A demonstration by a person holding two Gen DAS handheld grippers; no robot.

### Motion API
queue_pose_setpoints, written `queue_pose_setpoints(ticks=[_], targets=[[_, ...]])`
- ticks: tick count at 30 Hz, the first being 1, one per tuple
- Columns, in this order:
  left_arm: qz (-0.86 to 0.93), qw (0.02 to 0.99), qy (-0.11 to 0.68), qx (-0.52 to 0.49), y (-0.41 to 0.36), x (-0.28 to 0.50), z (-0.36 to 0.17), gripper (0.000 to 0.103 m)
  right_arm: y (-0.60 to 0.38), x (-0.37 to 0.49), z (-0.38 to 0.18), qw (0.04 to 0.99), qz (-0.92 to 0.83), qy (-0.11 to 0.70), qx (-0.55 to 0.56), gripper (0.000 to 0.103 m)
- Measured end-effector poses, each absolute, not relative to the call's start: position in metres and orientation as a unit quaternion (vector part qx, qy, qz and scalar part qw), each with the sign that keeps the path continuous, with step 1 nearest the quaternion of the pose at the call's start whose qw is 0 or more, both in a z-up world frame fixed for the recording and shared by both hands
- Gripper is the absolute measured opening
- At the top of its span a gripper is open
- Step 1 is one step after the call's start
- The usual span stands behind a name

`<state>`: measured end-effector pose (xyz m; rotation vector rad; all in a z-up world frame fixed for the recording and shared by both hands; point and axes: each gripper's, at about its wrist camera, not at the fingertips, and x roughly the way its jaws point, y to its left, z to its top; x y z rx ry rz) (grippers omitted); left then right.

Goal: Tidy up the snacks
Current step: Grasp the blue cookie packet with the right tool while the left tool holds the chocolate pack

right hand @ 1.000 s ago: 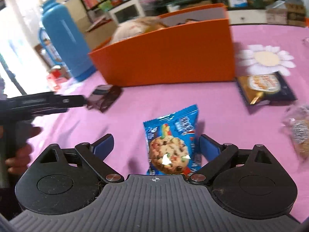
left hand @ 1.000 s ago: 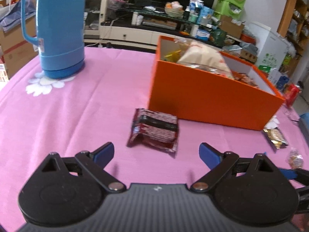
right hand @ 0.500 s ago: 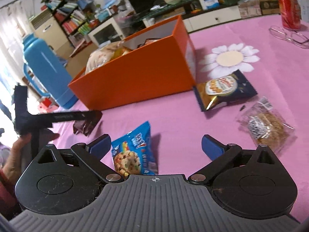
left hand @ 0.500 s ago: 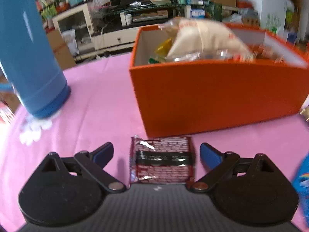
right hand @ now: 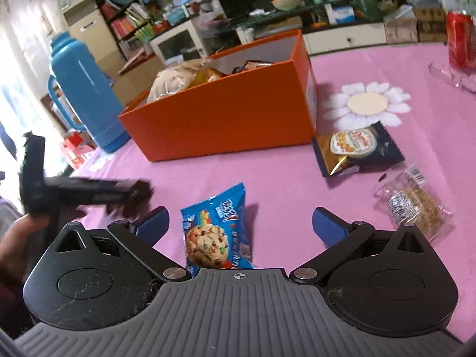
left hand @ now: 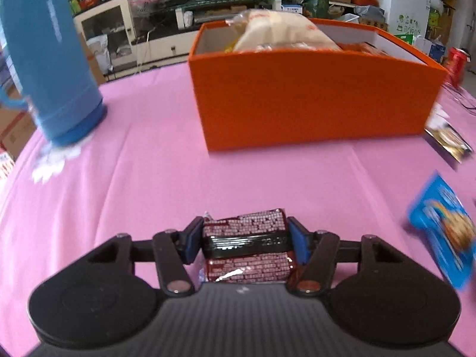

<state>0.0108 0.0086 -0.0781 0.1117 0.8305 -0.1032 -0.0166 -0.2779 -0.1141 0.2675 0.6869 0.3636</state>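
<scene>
My left gripper point(left hand: 245, 242) is shut on a dark red snack packet point(left hand: 247, 247), in front of the orange box point(left hand: 312, 101), which holds several snacks. It shows blurred at the left of the right wrist view point(right hand: 89, 193). My right gripper point(right hand: 241, 223) is open, with a blue cookie packet point(right hand: 218, 232) lying on the pink cloth between its fingers, nearer the left one. The blue cookie packet also shows at the right in the left wrist view point(left hand: 446, 232).
A dark blue and gold biscuit packet point(right hand: 357, 148) and a clear-wrapped oat bar point(right hand: 413, 205) lie right of the box point(right hand: 226, 113). A blue thermos point(right hand: 83, 95) stands at the left. A red can point(right hand: 459, 41) and glasses point(right hand: 452, 74) sit at the far right.
My left gripper closed in on the dark red packet and shut on it. My right gripper drew back and up, so the blue cookie packet now lies off-centre between its open fingers.
</scene>
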Motion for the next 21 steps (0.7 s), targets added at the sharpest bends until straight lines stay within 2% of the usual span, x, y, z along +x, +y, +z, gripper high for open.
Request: queue_pose_setpoints(ticks=[8,12,21], targets=[[-0.026,0.913,0.406,0.02,0.009,-0.029,-0.084,0.076,-0.26,-0.018,-0.117,0.918,0.183,0.339,0.097,0.089],[-0.015,0.91,0.413,0.016,0.009,-0.029,-0.086,0.094,-0.237,-0.017,-0.118,0.921,0.187,0.339,0.053,0.089],[-0.02,0.913,0.408,0.014,0.01,-0.026,-0.086,0.094,-0.204,-0.012,-0.13,0.915,0.179,0.362,-0.014,0.089]])
